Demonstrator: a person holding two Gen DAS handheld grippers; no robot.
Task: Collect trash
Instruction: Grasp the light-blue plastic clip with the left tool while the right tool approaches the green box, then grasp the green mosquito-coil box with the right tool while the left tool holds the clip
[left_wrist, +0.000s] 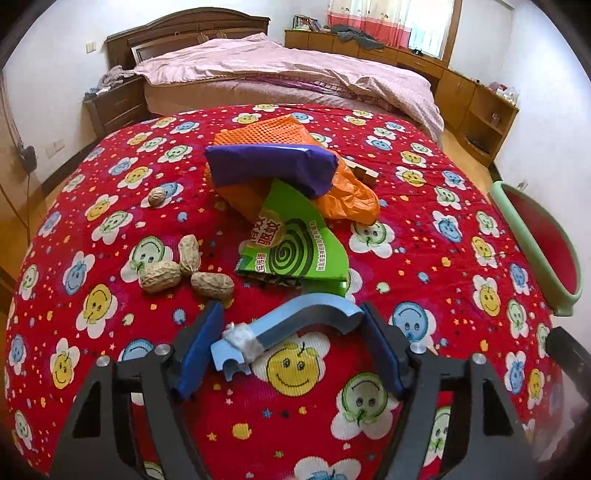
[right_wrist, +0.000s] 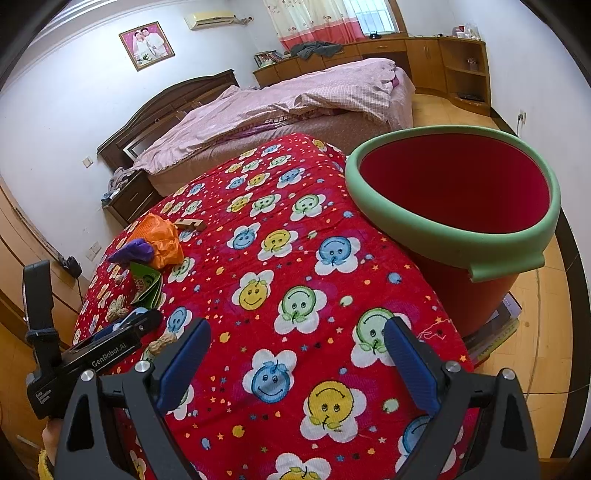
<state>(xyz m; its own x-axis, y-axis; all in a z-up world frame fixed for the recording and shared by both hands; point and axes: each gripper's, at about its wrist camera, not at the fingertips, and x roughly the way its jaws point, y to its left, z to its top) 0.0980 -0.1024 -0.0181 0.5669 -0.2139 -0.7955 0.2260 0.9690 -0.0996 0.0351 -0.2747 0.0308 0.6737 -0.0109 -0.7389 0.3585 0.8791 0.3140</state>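
We have the left claw (left_wrist: 290, 350) spread around the pale blue plastic hook (left_wrist: 295, 326) near the bench's front edge, pads not yet pressing. We should clench on its curved middle, avoiding the peanuts (left_wrist: 186, 267). Right claw (right_wrist: 295, 365) is released, near the bucket (right_wrist: 458, 229).

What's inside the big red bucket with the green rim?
The red bucket looks empty: only its bare red inner wall shows from the right wrist view. The near green rim covers the lowest part, so small trash at the bottom cannot be ruled out.
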